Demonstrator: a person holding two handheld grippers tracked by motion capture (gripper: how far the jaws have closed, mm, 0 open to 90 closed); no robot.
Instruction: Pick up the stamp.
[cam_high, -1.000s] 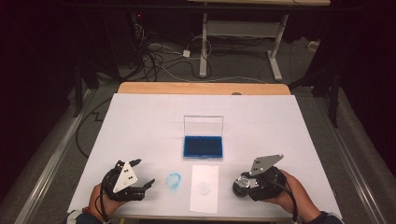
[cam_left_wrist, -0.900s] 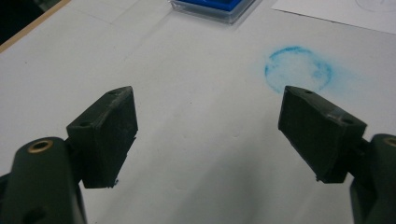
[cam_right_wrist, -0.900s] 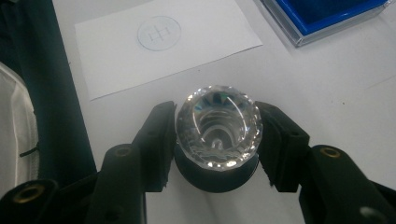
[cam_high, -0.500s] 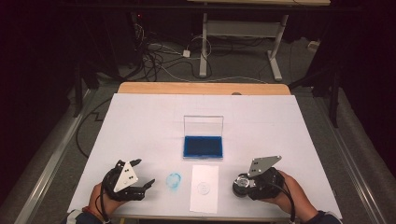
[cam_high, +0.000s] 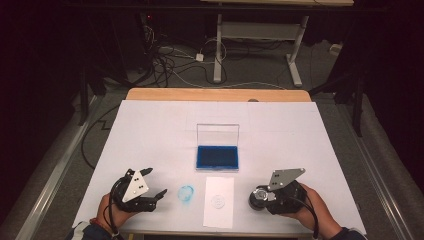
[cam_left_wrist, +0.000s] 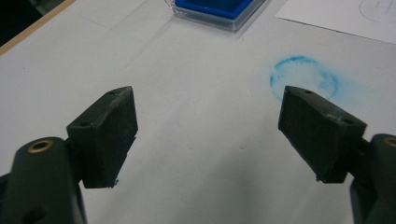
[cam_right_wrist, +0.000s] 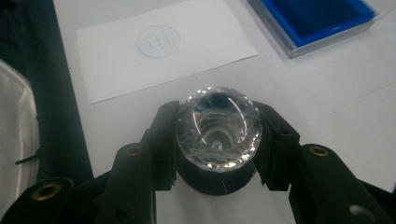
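Right gripper view, right gripper (cam_right_wrist: 218, 140) jaws just closed onto crystal-topped stamp (cam_right_wrist: 218, 128)

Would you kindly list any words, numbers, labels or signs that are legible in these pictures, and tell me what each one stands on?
No legible words, numbers or brand names.
White paper sheet: a faint printed circle with a cross-like mark inside; too small and pale to read as text.
Blue ring smudge on the table cover: an ink stain, no lettering.
Blue ink pad and crystal-topped stamp: no label visible.
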